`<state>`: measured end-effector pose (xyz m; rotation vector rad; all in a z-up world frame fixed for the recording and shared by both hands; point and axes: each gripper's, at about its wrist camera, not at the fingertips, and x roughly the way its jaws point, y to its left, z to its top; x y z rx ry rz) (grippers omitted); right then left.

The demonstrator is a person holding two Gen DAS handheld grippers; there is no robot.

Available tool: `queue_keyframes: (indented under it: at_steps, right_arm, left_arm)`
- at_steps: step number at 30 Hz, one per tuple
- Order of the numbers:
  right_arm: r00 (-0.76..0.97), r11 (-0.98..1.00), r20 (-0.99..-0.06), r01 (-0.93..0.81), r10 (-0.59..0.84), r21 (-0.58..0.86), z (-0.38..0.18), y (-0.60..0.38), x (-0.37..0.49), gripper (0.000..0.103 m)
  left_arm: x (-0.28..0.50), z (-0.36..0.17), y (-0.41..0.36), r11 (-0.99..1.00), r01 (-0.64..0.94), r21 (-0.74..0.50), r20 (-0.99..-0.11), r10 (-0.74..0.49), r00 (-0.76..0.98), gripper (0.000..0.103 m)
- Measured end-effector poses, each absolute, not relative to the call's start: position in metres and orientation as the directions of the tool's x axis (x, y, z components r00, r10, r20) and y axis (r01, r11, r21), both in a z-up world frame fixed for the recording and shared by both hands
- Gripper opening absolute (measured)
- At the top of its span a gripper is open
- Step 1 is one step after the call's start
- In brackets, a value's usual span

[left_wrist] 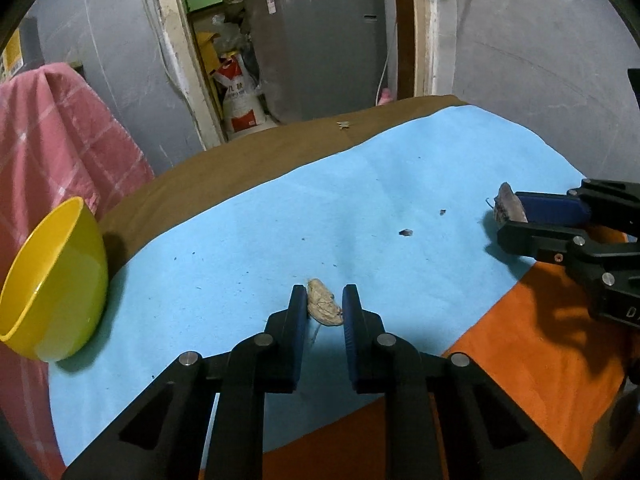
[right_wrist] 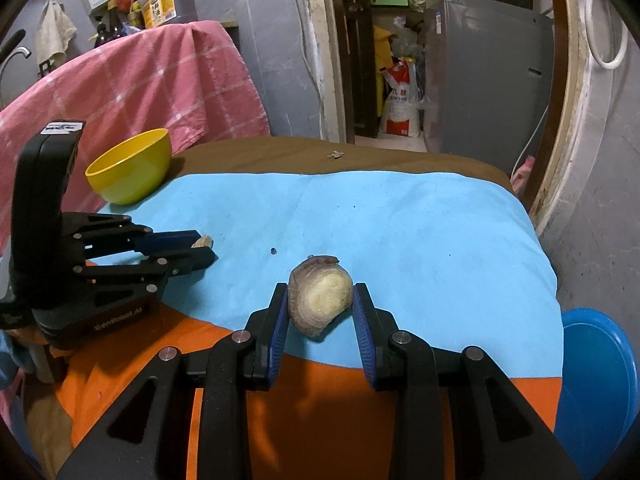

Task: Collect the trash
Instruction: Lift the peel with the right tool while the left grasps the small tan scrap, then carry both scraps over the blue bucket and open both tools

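Observation:
My left gripper (left_wrist: 323,300) is open around a small tan scrap of peel (left_wrist: 323,307) on the blue cloth (left_wrist: 280,216); the left pad touches it, the right pad stands off. The scrap also shows in the right wrist view (right_wrist: 202,242) at the left gripper's (right_wrist: 206,249) tips. My right gripper (right_wrist: 320,300) is shut on a cut vegetable stump (right_wrist: 320,295), pale with a purplish skin, low over the cloth. It shows in the left wrist view (left_wrist: 509,208) in the right gripper (left_wrist: 506,216). A yellow bowl (left_wrist: 54,280), empty, stands at the cloth's left edge; it also shows in the right wrist view (right_wrist: 129,166).
Small dark crumbs (left_wrist: 406,233) lie on the blue cloth. An orange cloth (right_wrist: 320,408) covers the near table and a brown one (right_wrist: 320,152) the far edge, with a dry scrap (right_wrist: 335,155). A pink towel (right_wrist: 132,84) hangs at left. A blue basin (right_wrist: 600,376) sits lower right.

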<state>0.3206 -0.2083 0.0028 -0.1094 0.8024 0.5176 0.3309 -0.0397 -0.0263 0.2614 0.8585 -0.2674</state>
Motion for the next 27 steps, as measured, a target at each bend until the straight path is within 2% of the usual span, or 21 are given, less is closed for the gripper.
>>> queue_keyframes:
  at_steps: [4, 10, 20, 27]
  right_arm:
    - [0.595, 0.873, -0.694, -0.478, 0.405, 0.1, 0.004, -0.211, 0.316, 0.029]
    - [0.668, 0.879, -0.612, -0.466, 0.423, 0.099, 0.02, -0.221, 0.302, 0.029]
    - [0.82, 0.904, -0.395, -0.421, 0.415, 0.076, 0.06, -0.252, 0.274, 0.029]
    - [0.905, 0.938, -0.267, -0.347, 0.332, -0.013, 0.084, -0.274, 0.244, 0.029]
  left_arm:
    - [0.327, -0.02, -0.038, 0.945, 0.316, 0.089, -0.747, -0.146, 0.649, 0.015]
    - [0.313, 0.002, -0.036, 0.967, 0.255, 0.001, -0.653, -0.193, 0.733, 0.015]
    - [0.283, 0.05, -0.055, 0.974, 0.202, -0.104, -0.447, -0.227, 0.865, 0.015]
    - [0.266, 0.08, -0.079, 0.964, 0.226, -0.138, -0.338, -0.26, 0.905, 0.015]
